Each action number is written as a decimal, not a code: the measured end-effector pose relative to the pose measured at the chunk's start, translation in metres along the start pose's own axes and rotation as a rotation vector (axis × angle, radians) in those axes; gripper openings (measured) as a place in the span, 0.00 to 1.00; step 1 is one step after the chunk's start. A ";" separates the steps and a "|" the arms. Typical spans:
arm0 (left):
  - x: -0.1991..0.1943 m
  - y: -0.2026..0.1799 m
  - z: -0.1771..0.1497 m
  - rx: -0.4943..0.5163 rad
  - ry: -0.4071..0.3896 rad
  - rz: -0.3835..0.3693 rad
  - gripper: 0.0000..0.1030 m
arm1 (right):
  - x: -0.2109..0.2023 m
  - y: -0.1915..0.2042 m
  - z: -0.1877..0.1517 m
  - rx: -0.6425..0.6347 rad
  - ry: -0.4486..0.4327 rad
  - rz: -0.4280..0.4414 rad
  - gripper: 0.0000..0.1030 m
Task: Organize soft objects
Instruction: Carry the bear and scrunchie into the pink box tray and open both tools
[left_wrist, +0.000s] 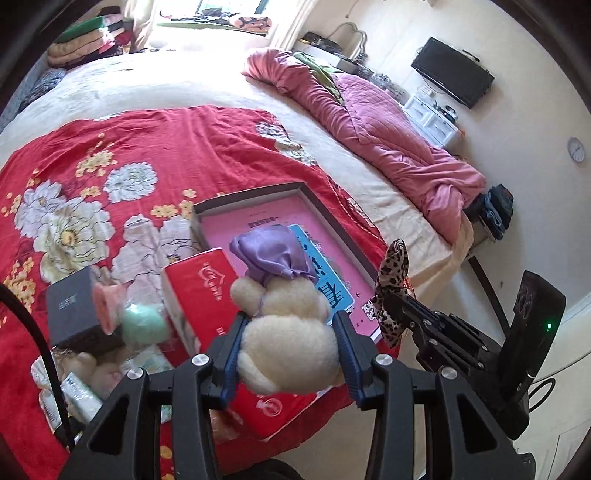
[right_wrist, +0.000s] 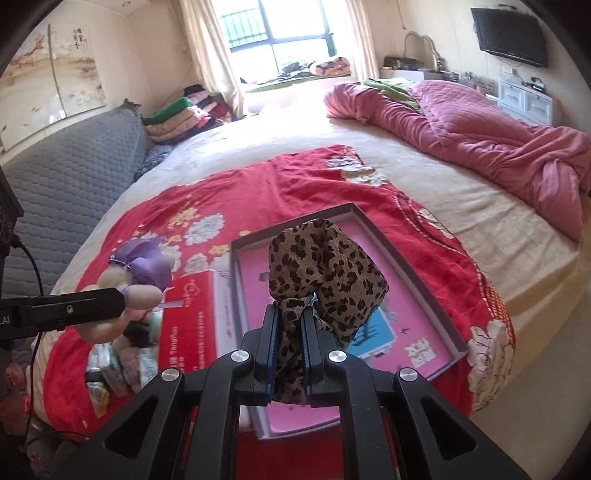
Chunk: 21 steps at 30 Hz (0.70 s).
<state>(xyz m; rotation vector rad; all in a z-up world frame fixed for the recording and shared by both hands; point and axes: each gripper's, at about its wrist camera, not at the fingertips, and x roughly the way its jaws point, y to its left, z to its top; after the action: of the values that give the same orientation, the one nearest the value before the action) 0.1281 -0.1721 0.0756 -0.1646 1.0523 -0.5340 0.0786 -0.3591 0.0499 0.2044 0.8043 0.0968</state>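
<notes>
Both grippers are up over the pink-lined box (right_wrist: 369, 236) on the red floral blanket (right_wrist: 207, 206): the left gripper (left_wrist: 291, 354) has its blue pads squeezing a cream plush toy (left_wrist: 288, 343) in a purple bonnet above the box's near end. The right gripper (right_wrist: 288, 350) is clamped almost shut, pinching a leopard-print scrunchie (right_wrist: 325, 273) that's bunched up over the middle of the box. A red tissue pack (right_wrist: 192, 325) lies just left of the box.

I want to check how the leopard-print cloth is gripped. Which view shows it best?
The right wrist view: the leopard-print cloth fills the centre, pinched between the shut right gripper. The left wrist view shows the cloth only small, side-on at the right, behind the plush toy in the left gripper.
</notes>
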 end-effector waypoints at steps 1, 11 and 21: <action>0.009 -0.006 0.001 0.019 0.016 0.006 0.44 | 0.000 -0.008 -0.001 0.000 -0.001 -0.014 0.10; 0.077 -0.052 0.004 0.137 0.137 0.058 0.44 | 0.018 -0.041 0.000 -0.043 0.046 -0.063 0.11; 0.114 -0.060 -0.004 0.165 0.207 0.082 0.44 | 0.044 -0.057 -0.012 -0.055 0.121 -0.051 0.11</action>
<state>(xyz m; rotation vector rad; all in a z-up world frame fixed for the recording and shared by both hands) 0.1478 -0.2791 0.0071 0.0811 1.2048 -0.5690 0.1009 -0.4060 -0.0010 0.1264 0.9259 0.0840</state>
